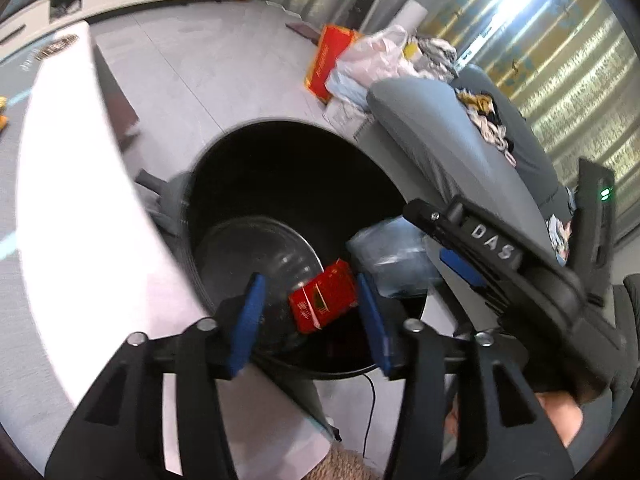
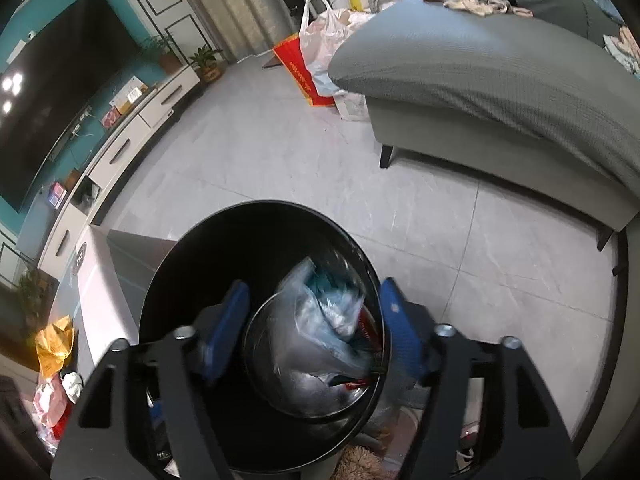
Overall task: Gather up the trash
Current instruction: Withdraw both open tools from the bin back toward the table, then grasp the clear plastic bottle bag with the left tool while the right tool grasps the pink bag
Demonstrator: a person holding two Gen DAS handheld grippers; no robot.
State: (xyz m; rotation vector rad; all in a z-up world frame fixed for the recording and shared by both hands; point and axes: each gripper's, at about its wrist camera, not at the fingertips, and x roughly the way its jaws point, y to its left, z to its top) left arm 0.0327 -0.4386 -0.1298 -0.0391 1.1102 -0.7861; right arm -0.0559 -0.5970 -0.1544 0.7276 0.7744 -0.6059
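Grey floor tiles (image 2: pixel 280 152) spread out around a black bin (image 2: pixel 192 248) beside a white table (image 1: pixel 80 184). Both grippers hung over the bin with fingers apart and nothing pinched: left gripper (image 1: pixel 312 316), right gripper (image 2: pixel 316 328). A red box (image 1: pixel 324 300) and a clear plastic bag (image 2: pixel 320 316) lay inside. Dropping looked done; next, more trash needed finding.

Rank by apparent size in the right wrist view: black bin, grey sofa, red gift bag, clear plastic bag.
1. grey sofa
2. black bin, nearer the camera
3. clear plastic bag
4. red gift bag, farther away, so this ranking is unsure
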